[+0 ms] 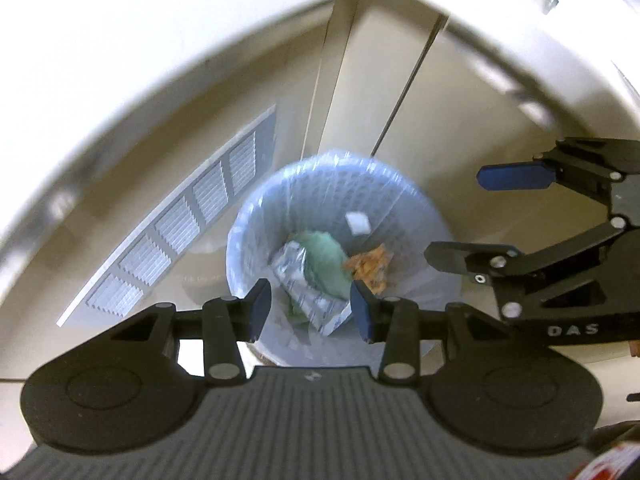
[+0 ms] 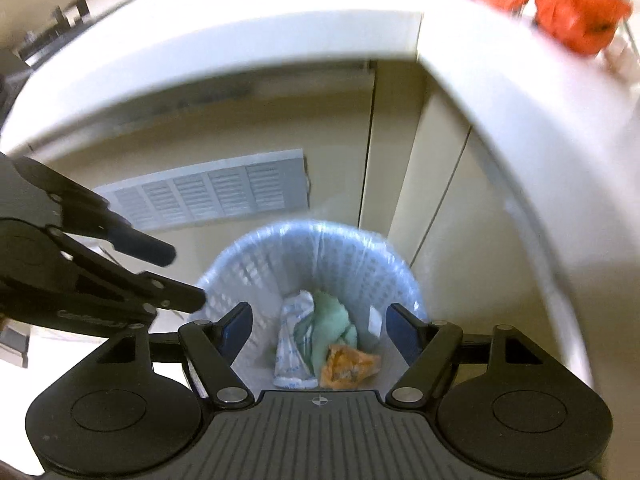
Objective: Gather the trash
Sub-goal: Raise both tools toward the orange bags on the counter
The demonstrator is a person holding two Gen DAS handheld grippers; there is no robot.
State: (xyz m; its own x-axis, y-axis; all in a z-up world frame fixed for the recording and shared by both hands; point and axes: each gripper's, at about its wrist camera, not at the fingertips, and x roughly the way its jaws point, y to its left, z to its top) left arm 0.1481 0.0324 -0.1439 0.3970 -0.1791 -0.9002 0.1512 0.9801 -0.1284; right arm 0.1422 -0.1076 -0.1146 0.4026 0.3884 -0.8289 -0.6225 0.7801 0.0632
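A round white mesh trash bin (image 1: 416,216) lined with a clear bag stands on the floor in a corner; it also shows in the right wrist view (image 2: 256,264). Inside lie a green wrapper (image 1: 326,264), a silver printed wrapper (image 1: 308,300), an orange wrapper (image 1: 372,268) and a small white scrap (image 1: 357,223). The same green (image 2: 332,320), silver (image 2: 292,344) and orange (image 2: 348,366) wrappers show from the right. My left gripper (image 1: 311,309) is open and empty above the bin. My right gripper (image 2: 318,330) is open and empty above it too, seen from the left (image 1: 456,216).
A white counter edge (image 1: 160,40) curves over the corner. Beige cabinet doors (image 1: 460,128) stand behind the bin. A grey vent grille (image 1: 180,220) sits low on the left wall. Orange-red items (image 2: 568,12) lie on the counter at the right.
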